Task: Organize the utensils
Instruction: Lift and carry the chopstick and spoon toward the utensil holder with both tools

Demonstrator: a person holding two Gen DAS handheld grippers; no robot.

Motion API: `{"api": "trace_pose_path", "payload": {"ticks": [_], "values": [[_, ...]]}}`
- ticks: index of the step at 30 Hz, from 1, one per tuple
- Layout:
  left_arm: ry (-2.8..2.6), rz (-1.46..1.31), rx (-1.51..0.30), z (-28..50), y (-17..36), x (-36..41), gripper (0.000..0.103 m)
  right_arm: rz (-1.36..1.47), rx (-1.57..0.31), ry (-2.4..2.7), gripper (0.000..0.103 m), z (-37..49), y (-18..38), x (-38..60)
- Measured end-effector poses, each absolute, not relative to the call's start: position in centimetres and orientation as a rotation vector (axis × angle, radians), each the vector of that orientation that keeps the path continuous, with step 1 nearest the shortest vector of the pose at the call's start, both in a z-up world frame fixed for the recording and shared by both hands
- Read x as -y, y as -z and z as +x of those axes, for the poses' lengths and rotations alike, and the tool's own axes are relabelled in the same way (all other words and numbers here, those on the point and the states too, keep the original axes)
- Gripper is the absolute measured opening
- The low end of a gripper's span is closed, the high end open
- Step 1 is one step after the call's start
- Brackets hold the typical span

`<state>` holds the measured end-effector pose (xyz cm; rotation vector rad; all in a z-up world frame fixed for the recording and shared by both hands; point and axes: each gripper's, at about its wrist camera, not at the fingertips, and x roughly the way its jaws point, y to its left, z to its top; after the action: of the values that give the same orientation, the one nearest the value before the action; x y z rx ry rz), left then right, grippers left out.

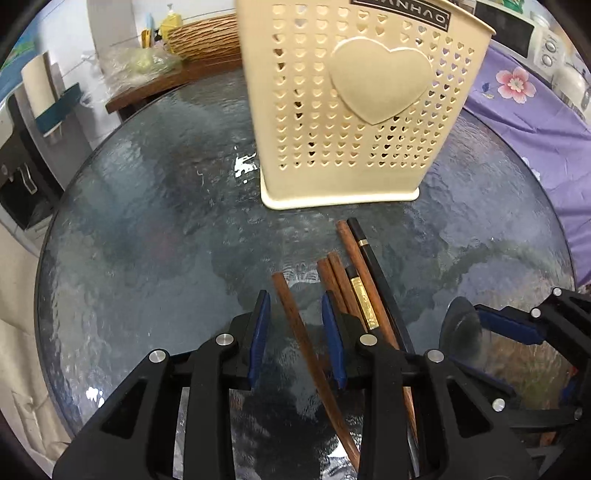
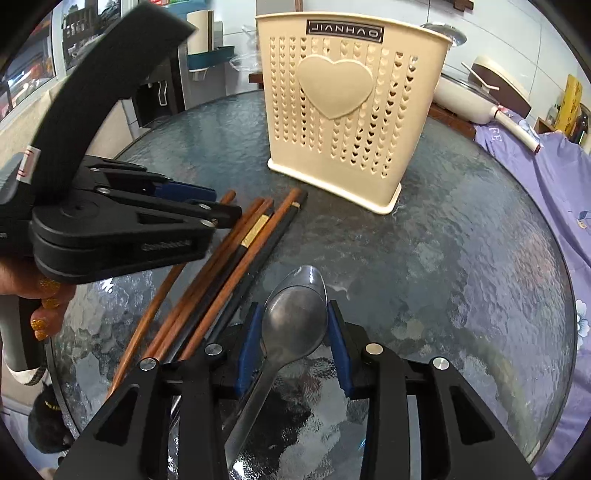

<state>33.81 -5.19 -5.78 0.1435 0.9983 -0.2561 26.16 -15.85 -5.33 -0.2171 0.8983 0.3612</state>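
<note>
Chopstick [image 1: 295, 317] is being straddled, untouched, by half-open left gripper [image 1: 297, 325]; spoon [image 2: 295, 317], at holder's [image 2: 340, 110] six o'clock, is being clamped by right gripper [image 2: 295, 325] for transfer.

A round glass table [image 1: 147, 229] is seen beside a purple floral cloth [image 1: 532, 122]. Behind it a woven basket [image 1: 207, 37] is set on a wooden board [image 1: 162, 86]; what may be a microwave [image 1: 517, 29] is glimpsed, and a white pan [image 2: 476, 96]
</note>
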Motion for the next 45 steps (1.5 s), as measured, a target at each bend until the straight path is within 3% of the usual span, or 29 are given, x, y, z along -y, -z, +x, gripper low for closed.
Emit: {"api": "trace_pose_path", "payload": {"ticks": [2, 9, 45], "values": [[0.261, 0.138, -0.997, 33.9, 5.8, 5.2, 0.012, -0.215, -0.899, -0.357, 0.034, 26.4, 5.4, 16.1], [0.255, 0.09, -0.987, 34.2, 5.8, 4.9, 0.008, -0.178, -0.86, -0.362, 0.034, 26.2, 5.0, 17.4], [0.312, -0.069, -0.628, 28.9, -6.7, 1.6, 0.007, -0.152, -0.579, -0.359, 0.034, 24.0, -2.6, 19.7]]}}
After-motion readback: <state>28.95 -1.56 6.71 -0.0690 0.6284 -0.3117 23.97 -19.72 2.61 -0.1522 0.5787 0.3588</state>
